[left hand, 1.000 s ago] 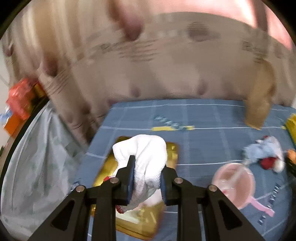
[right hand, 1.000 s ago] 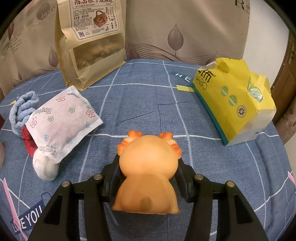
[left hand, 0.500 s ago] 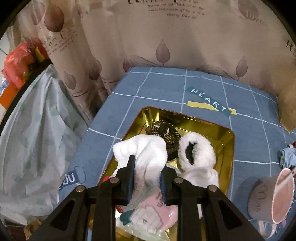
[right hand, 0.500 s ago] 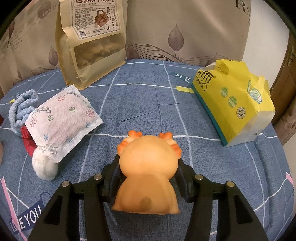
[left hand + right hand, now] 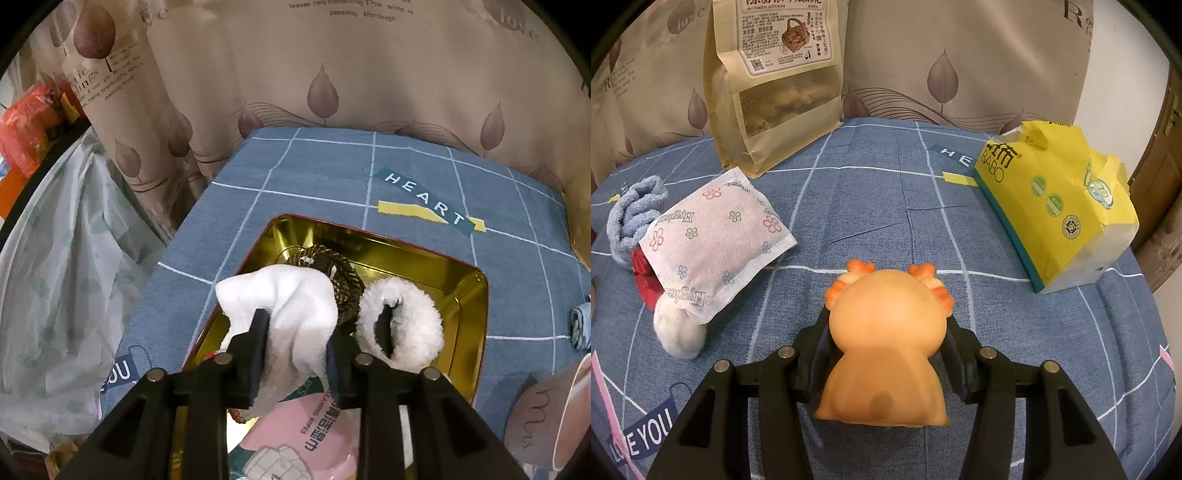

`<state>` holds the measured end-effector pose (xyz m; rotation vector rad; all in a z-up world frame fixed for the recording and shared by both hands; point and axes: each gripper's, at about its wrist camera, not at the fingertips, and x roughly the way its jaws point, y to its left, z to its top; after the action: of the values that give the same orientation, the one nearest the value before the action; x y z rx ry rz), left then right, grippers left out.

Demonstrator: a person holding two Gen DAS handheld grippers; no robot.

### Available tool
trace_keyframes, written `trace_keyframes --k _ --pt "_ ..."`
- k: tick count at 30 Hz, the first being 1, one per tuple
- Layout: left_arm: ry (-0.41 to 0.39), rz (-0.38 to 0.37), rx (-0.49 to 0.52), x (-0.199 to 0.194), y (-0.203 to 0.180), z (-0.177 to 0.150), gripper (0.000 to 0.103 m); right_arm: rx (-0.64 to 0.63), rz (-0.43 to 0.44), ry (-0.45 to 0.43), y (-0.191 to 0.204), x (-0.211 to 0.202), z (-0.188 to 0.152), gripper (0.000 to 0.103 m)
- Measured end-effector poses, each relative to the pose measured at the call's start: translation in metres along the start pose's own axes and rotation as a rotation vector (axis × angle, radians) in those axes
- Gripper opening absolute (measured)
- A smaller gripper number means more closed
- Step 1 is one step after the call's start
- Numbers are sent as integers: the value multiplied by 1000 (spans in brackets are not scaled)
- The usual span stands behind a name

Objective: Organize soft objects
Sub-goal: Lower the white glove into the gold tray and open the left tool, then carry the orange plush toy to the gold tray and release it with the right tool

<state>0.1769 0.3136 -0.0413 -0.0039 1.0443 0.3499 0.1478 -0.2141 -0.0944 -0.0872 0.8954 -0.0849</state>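
Your left claw (image 5: 297, 349) is clamped on a white cloth (image 5: 291, 306), holding it over the near left part of the gold tray (image 5: 476, 295) on the blue checked counter (image 5: 332, 166). Inside the tray lie a white fluffy scrunchie (image 5: 417, 325), a brown patterned scrunchie (image 5: 341, 271) and a pink wipes pack (image 5: 306, 435). Your right claw (image 5: 886, 334) grips an orange squishy toy (image 5: 886, 343) from both sides. To its left lies a floral sachet (image 5: 716, 236), resting on a blue sock (image 5: 635, 210) and a white pom-pom (image 5: 677, 332). A yellow tissue pack (image 5: 1052, 199) sits to the right.
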Motion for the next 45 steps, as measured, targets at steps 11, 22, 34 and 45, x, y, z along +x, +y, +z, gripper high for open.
trace_keyframes --k 11,22,34,45 --pt "-31 -5 0 -16 3 -6 55 -5 -7 -1 4 0 0 50" --pt "-132 -46 -26 -80 9 -30 58 -16 -19 -1 1 1 1 50" --pt "-192 -3 -2 -126 -7 -99 58 -24 -19 0 3 2 2 47" --pt "-201 1 -27 -126 0 -114 59 -20 -37 -7 -3 -17 9 45"
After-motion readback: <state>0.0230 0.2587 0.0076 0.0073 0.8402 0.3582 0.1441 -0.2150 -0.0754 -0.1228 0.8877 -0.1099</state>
